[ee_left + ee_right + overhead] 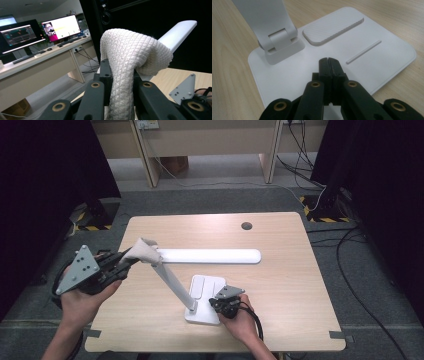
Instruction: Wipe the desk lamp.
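The right claw (328, 62) is closed tight with nothing in it. Its tips rest on the flat white lamp base (387, 53), near the 6 o'clock edge of the counter (285, 270); I cannot tell how hard they press. The lamp stem (172, 282) leans up toward 10 o'clock. There the left claw (120, 75) grips a cream cloth (130, 47), draped over the lamp's bend. The cloth hides that bend and the claw's tips. The long lamp head (210, 255) points to 3 o'clock.
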### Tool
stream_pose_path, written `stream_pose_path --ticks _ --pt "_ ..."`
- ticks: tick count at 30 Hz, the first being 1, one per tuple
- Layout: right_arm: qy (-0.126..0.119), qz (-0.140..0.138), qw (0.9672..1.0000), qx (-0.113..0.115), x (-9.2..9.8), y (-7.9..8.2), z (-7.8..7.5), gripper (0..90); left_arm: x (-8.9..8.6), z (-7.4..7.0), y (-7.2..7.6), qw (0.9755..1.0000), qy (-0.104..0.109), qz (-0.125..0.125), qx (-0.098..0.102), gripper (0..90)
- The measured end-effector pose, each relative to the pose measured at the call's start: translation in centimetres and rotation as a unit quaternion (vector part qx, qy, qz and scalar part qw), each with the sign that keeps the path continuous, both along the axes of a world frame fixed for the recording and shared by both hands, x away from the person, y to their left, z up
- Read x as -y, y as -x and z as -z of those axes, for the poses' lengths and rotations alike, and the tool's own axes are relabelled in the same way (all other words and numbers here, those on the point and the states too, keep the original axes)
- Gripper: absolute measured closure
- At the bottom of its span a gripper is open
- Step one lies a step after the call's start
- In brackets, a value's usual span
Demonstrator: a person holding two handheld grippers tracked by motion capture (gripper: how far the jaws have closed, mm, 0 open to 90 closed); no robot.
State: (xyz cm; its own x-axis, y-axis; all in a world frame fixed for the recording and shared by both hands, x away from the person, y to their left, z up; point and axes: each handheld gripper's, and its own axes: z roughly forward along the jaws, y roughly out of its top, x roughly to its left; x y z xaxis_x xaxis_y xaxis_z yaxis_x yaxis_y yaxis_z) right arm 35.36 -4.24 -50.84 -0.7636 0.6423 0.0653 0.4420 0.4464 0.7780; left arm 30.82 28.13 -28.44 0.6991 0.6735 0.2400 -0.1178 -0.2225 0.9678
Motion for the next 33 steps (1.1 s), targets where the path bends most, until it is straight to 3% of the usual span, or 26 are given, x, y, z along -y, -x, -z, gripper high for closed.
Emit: stream_pose_path --ticks 13,33 --pt "-0.002 0.0 1.0 0.002 0.0 0.0 0.0 90.0 2.0 -0.3 -0.2 0.9991 0.001 0.034 -0.024 81.0" --pt "-0.004 0.0 1.0 0.004 -0.1 0.0 0.1 90.0 5.6 -0.5 0.1 0.9975 -0.008 0.067 -0.023 80.9"
